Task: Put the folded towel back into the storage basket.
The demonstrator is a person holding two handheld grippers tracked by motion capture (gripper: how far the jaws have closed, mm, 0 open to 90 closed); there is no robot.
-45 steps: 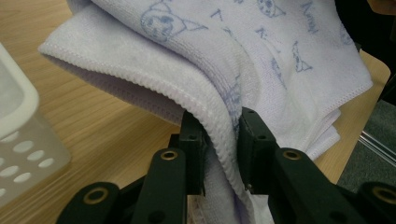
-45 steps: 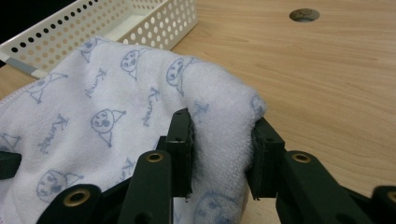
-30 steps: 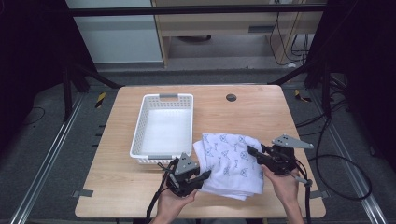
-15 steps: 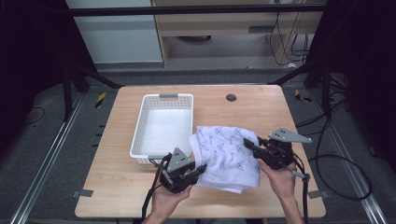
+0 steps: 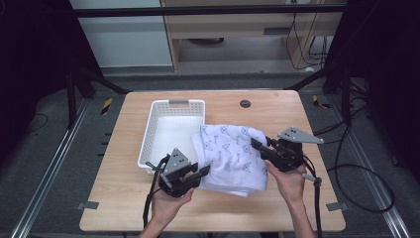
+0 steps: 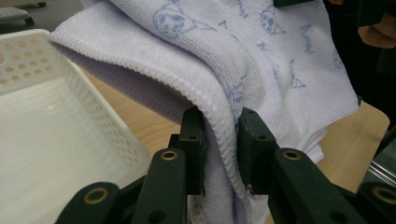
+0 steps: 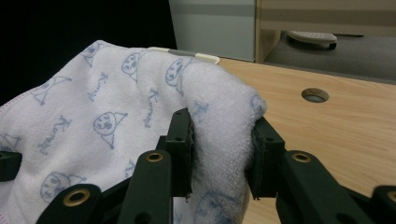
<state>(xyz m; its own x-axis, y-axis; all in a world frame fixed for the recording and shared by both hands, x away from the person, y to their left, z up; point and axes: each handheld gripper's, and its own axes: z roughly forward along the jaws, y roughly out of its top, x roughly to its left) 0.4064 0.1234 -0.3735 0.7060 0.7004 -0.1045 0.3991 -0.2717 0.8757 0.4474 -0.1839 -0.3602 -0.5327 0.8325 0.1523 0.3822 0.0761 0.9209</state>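
High view: the folded white terry towel with pale blue cartoon prints [image 5: 232, 153] is held just right of the white perforated plastic basket [image 5: 171, 130].
Left gripper [image 6: 219, 140]: clamped on the towel's near-left edge.
Right gripper [image 7: 223, 149]: clamped on its right fold.

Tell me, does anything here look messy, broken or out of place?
Nothing looks damaged or spilled. The folded towel hangs between the left gripper and right gripper, one edge draped over the white basket rim.

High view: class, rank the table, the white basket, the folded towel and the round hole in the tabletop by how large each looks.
1. Table.
2. White basket and towel: too alike to rank.
3. Round hole, smallest.
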